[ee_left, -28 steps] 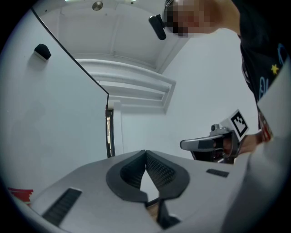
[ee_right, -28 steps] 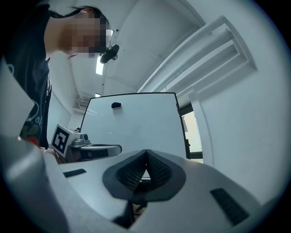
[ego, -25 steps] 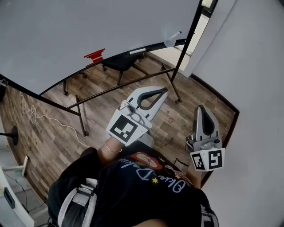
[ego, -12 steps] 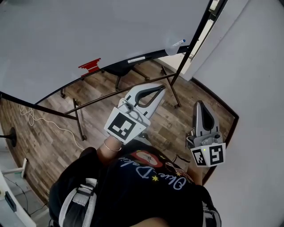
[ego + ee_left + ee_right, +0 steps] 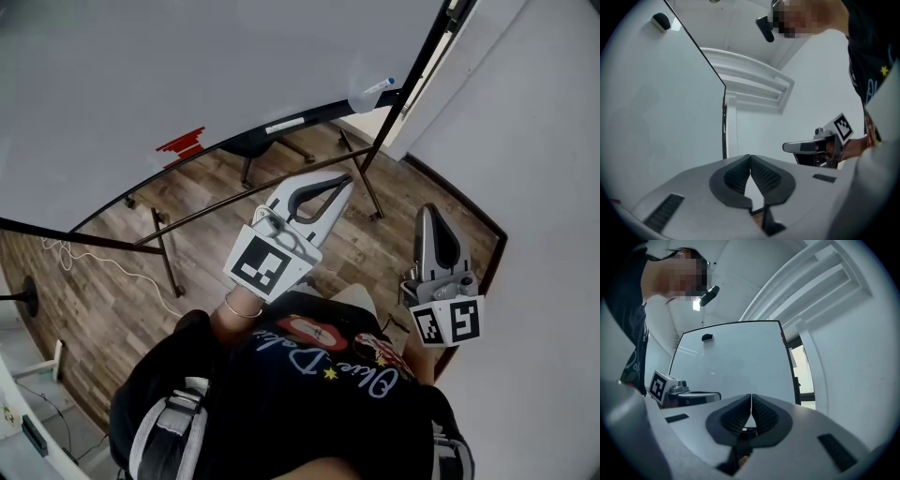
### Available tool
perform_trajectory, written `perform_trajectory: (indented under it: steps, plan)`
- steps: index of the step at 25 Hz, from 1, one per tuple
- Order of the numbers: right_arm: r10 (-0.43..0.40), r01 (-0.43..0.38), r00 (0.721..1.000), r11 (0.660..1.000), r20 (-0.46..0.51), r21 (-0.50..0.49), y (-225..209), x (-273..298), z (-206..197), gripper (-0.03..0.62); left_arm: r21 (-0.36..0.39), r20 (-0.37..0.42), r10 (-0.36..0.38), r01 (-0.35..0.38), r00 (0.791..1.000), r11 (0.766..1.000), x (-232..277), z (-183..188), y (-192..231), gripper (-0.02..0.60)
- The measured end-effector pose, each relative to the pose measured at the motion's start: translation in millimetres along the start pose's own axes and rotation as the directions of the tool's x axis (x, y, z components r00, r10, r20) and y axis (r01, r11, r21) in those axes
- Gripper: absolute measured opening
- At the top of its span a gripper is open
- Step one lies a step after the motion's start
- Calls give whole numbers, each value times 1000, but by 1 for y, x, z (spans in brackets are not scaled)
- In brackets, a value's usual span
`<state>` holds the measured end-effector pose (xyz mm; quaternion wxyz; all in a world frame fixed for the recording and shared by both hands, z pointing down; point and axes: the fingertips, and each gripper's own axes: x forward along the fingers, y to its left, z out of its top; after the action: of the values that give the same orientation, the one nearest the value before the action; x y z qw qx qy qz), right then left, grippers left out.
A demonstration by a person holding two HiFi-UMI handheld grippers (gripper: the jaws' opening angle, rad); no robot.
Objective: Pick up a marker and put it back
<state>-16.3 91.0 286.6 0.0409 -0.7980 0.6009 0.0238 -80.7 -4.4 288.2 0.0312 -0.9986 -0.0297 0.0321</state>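
Now the left gripper (image 5: 343, 181) and right gripper (image 5: 427, 214) both have jaws pressed together, empty, well apart from the marker (image 5: 379, 86) by the whiteboard (image 5: 187, 66).

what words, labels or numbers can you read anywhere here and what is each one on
On the black shirt: white cursive print, seen at an angle, not readable for sure.
On the white strip at the lower edge of the whiteboard: too small to read.
On the left gripper and the right gripper: square code patterns only, no letters or digits.
No text can be quoted.
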Motion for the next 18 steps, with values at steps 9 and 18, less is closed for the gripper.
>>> perform_trajectory:
  steps: [9,18]
  plan:
    - [63,-62,998,998,-15,32,-20,30,-4,0,-48,-22,74,-75,997,996,10,-15,17,3]
    - [200,-199,979,978,-21,60,-68,90,-4,0,10,-39,230,-229,973,973,49,-13,51,3]
